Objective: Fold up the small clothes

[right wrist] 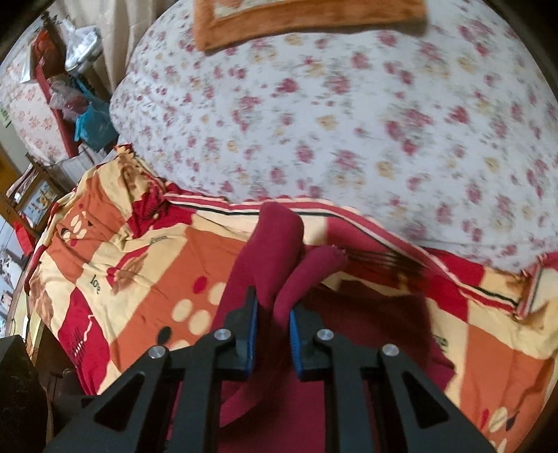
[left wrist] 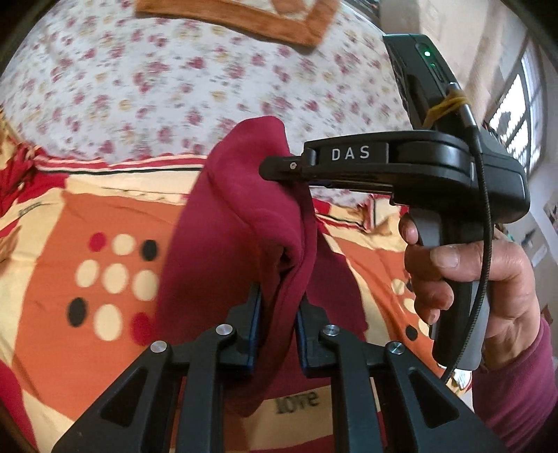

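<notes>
Left tool (left wrist: 277, 313): clenched on a bunched edge of the maroon garment (left wrist: 244, 223), which stands up between its pads.
Right tool (right wrist: 273, 315): also clamped on maroon cloth; seen from the left wrist camera, its tip pinches the same garment higher up.
Garment position: lifted off the patterned bedspread (right wrist: 146, 244), slack and rumpled between the two grips; the lower part drapes toward the bed.
Step in hand: judged as carrying an edge over for a fold.
Doing it well: draw the two tools apart to tension the edge, lower it flat, keep corners level, release only once cloth rests.
Beyond: a floral quilt (right wrist: 348, 122) lies farther back, an orange towel (right wrist: 296, 21) past it.
</notes>
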